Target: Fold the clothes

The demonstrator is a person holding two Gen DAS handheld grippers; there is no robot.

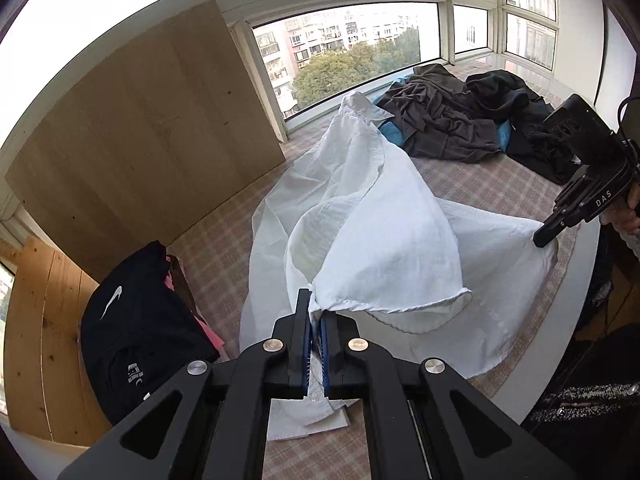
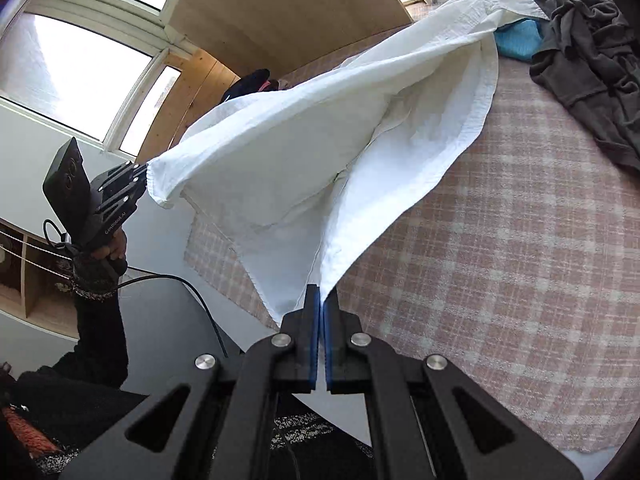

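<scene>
White shirt (image 1: 360, 216) stretched between left gripper (image 1: 316, 312) and right gripper (image 2: 321, 300), both angled downward, clamped on its hem.

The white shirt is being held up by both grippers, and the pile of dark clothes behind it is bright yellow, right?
Not quite. Both grippers, left gripper and right gripper, do pinch the white shirt, but the pile of clothes behind it is dark grey and black, not yellow. The left wrist view shows it.

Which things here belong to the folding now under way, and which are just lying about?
In use: white shirt, left gripper, right gripper, both shut on it.

Lying about: dark clothes pile, blue cloth, black folded top, wooden board.
</scene>
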